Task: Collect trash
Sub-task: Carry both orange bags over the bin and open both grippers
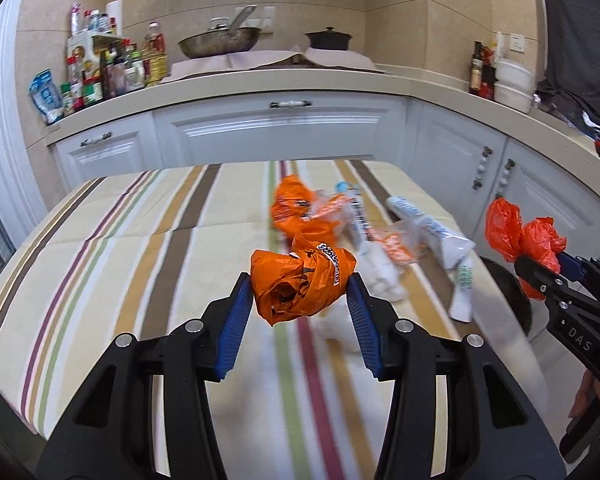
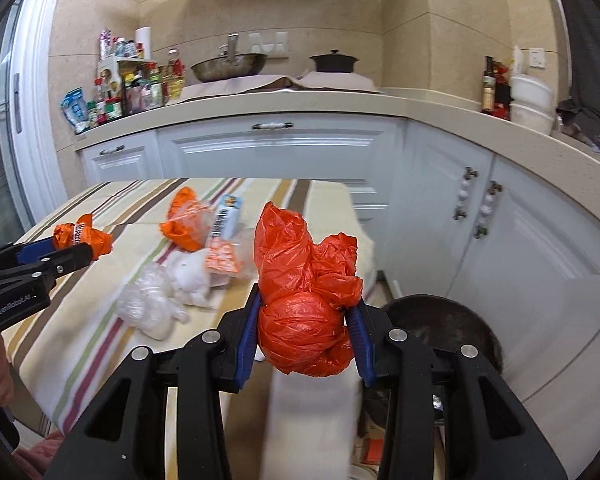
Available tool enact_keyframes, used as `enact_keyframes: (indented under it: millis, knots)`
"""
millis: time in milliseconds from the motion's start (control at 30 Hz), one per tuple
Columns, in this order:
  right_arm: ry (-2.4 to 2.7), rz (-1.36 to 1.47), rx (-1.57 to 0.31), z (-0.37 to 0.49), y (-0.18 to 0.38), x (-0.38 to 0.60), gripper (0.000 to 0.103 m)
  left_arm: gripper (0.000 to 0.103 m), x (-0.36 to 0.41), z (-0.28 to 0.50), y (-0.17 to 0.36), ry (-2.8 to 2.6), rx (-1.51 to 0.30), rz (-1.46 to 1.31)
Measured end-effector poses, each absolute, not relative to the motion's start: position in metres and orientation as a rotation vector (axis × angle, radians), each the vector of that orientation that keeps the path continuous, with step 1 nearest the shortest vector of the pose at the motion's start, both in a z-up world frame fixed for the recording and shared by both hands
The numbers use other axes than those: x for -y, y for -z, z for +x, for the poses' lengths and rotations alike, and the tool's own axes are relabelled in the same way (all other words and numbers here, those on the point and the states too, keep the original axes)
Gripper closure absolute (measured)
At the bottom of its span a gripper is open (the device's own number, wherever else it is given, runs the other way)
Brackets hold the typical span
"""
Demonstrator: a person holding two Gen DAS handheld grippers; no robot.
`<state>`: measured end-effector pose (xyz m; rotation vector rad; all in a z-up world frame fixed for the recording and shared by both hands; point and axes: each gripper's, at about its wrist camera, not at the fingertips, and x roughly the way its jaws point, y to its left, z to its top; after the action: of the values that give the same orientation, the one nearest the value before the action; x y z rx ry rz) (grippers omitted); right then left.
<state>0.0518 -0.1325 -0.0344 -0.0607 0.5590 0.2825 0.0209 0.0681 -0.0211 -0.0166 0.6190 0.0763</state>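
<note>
**Inspector:** Left wrist view first. The left gripper (image 1: pixel 300 292) is pinching a crumpled orange wrapper (image 1: pixel 298 280) between its blue pads, clear above the striped tablecloth (image 1: pixel 100 248). The hold sits across the wad's middle, presumably so that nothing trails.

**Clerk:** And the remaining litter?

**Inspector:** Beyond the wrapper, further along the tablecloth: an orange bag (image 1: pixel 294 206), white tubes (image 1: pixel 432 232) and a white wad (image 1: pixel 382 276), all loose on the cloth. Off the tablecloth's right edge, the right gripper (image 1: pixel 540 268) carries a red bag.

**Clerk:** Right wrist view?

**Inspector:** The right gripper (image 2: pixel 306 320) is clamped on a red plastic bag (image 2: pixel 304 292), its loose top standing up above the jaws. It hangs past the tablecloth's (image 2: pixel 100 280) right edge, over a dark round bin (image 2: pixel 460 328) on the floor. I judge that position deliberate: the bin is the likely drop point. The left gripper (image 2: pixel 76 250) shows at the tablecloth's left side, wrapper pinched.

**Clerk:** Status?

**Inspector:** Two pieces lifted, neither released. Clear crumpled plastic (image 2: pixel 152 304) and other scraps are still on the cloth.
</note>
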Motion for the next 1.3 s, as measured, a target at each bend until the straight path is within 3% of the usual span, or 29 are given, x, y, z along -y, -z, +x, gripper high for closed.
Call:
enact_keyframes:
  millis: [533,1033,1100,1133,1167,1300]
  knots:
    - [-0.004,0.016,-0.549,0.055,0.05,0.249,0.063,0.056,0.086,0.069,0.023,0.185,-0.601,0.093]
    - [0.042,0.102,-0.581,0.099,0.087,0.311,0.063,0.056,0.191,0.151,0.064,0.194,-0.715,0.15]
    - [0.042,0.117,-0.587,0.11,0.092,0.316,0.055,0.053,0.196,0.161,0.07,0.175,-0.728,0.151]
    - [0.052,0.122,-0.584,0.115,0.095,0.319,0.046,0.05,0.199,0.168,0.074,0.169,-0.745,0.152]
    - [0.059,0.124,-0.582,0.118,0.097,0.32,0.045,0.045,0.2,0.174,0.077,0.17,-0.767,0.142]
    - [0.068,0.143,-0.595,0.125,0.103,0.326,0.044,0.044,0.201,0.181,0.079,0.169,-0.779,0.143]
